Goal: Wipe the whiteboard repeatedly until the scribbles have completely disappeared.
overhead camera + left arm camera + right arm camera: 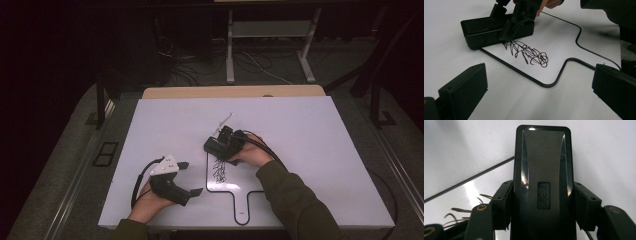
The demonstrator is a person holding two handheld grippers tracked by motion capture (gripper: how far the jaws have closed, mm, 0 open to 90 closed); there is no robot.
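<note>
The right hand-held gripper clamps a black eraser between its jaws, pressed flat at the top of the brown scribble. The left hand-held gripper rests near, jaws wide and holding nothing. The white counter carries a paddle-shaped black outline; the room behind is dark. The eraser is glossy, with a "deli" logo.

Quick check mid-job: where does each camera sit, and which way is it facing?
High view: above the person's side, facing forward and down on the board; both hands and forearms show.
Left gripper view: rides the open left gripper, facing across the board at the scribble and the eraser; its two jaws show.
Right gripper view: rides the right gripper, looking along the eraser clamped in its jaws.
All three views share the eraser and scribble.
</note>
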